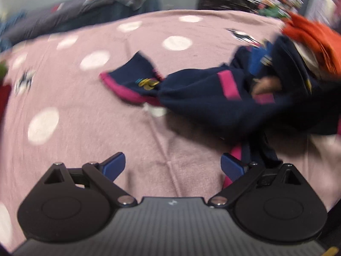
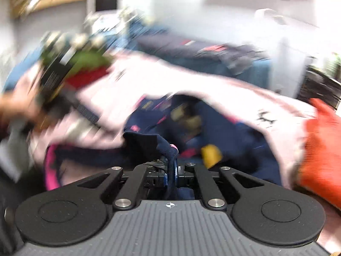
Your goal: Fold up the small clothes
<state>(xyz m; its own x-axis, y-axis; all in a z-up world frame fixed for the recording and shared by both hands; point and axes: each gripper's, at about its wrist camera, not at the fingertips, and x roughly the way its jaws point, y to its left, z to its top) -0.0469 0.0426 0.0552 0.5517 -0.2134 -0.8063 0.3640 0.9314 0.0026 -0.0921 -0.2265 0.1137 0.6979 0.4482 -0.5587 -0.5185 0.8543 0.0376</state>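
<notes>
Navy garment (image 1: 198, 98) with pink trim, stretched across the pink dotted blanket (image 1: 89, 128), long axis running left to right in the left wrist view: free pink-edged end toward the middle, bunched end toward the right by the orange cloth (image 1: 315, 38). Right gripper (image 2: 170, 170) clenched on a twisted fold of that same navy fabric, a pink-tipped bit poking up just past the pads, rest of the garment trailing ahead onto the blanket. Left gripper (image 1: 173, 166) released, jaws spread wide over bare blanket, nothing between them; a dangling strand of navy and pink cloth right beside its right finger (image 1: 232, 167), contact impossible to tell through the blur. Free end ahead of the left gripper and slightly to its left, clearly nearer that one than the occupied right. Judged next: left gripper forward to pinch the pink hem so both ends can be drawn taut along the long axis before folding. Heavy blur in the right wrist view, so finer detail uncertain.
</notes>
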